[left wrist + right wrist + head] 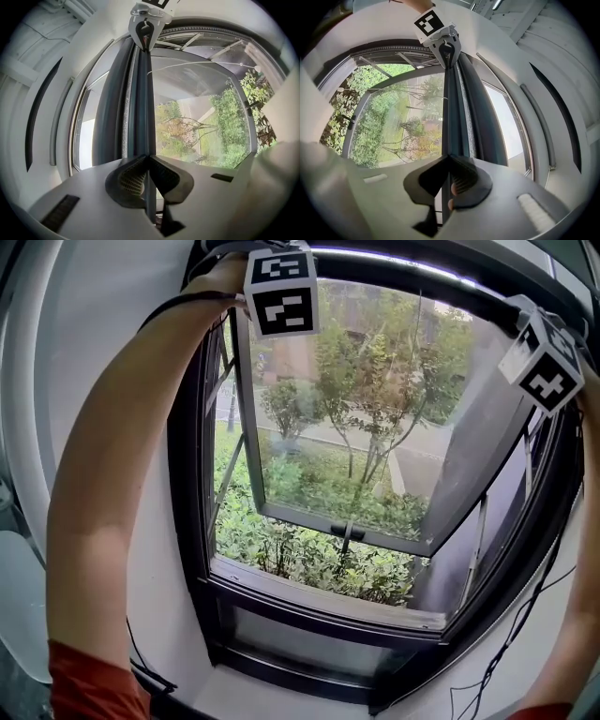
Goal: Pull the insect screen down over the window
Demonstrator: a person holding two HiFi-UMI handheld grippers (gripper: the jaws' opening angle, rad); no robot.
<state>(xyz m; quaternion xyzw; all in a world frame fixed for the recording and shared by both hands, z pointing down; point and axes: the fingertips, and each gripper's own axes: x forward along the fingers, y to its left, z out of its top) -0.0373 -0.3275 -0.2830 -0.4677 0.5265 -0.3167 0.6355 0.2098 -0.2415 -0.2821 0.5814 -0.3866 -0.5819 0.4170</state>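
A person's bare arms reach up to the top of a window [199, 521], one gripper in each hand. The left gripper [281, 292] is at the top left, the right gripper [544, 362] at the top right, well apart along the upper frame.

In the left gripper view the left gripper's jaws are closed almost together on the thin dark screen bar [142, 108], which runs away between them to the other gripper at its far end. The right gripper view shows the same from the other end – its jaws pinch the bar [452, 108] with only the bar's thickness between the pads.

The bar lies high against the top of the frame. No mesh covers the opening: the garden [309, 559] shows clear through the glass sash [347, 526], which is swung outward. So the grasp looks made, but the pull itself is not yet begun – the whole travel down to the sill is left.
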